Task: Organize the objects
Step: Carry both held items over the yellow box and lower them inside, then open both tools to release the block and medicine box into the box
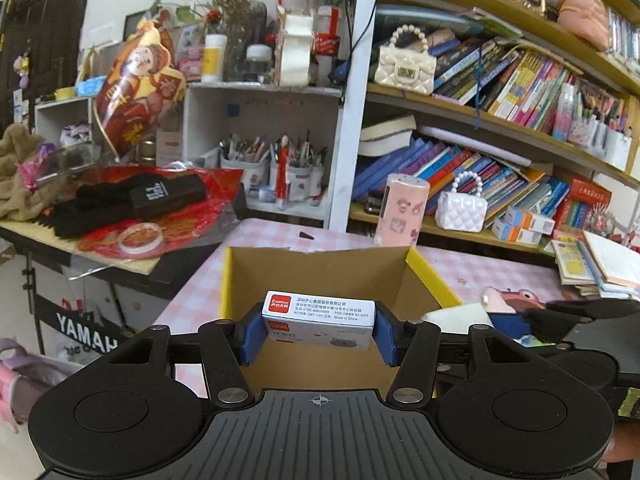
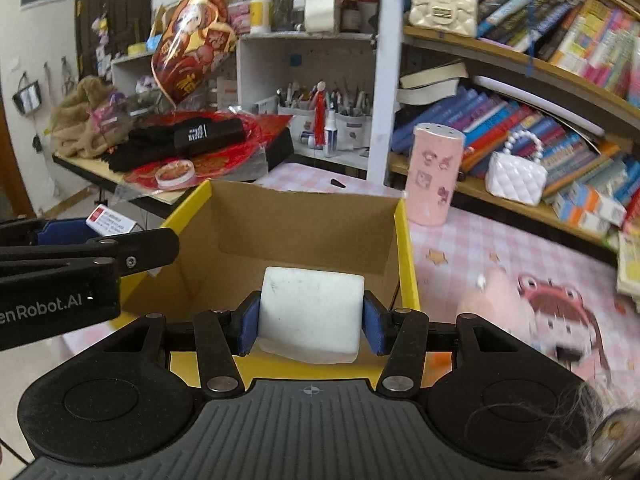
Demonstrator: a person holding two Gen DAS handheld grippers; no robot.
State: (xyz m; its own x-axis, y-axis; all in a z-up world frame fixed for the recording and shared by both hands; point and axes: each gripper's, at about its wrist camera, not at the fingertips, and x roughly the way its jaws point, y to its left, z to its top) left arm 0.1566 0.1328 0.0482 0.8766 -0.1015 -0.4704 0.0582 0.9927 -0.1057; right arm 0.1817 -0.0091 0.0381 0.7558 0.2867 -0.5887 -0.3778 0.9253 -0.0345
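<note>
Pink checked table [image 2: 460, 240], crowded bookshelf [image 2: 520, 92] behind; open cardboard box [image 2: 304, 224]. Left hand-held gripper [image 1: 319, 326] clamping printed carton [image 1: 319, 316], right hand-held gripper [image 2: 310, 320] clamping white block [image 2: 310, 312].

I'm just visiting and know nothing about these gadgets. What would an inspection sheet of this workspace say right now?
Surface: pink checked tablecloth, partly bare.
Job's things: open cardboard box with yellow rim, nothing visible inside; small white Comix box; white foam-like block.
Clutter: pink sticker-covered canister behind the cardboard box, pink plush toy at the right.
Grippers: left gripper jaws clamp the Comix box; right gripper jaws clamp the white block; both are above the cardboard box.
Cables: a dark cord hangs beside the white shelf post.
Surroundings: crowded bookshelves, white quilted handbag, pen holders, side table with red packaging.
</note>
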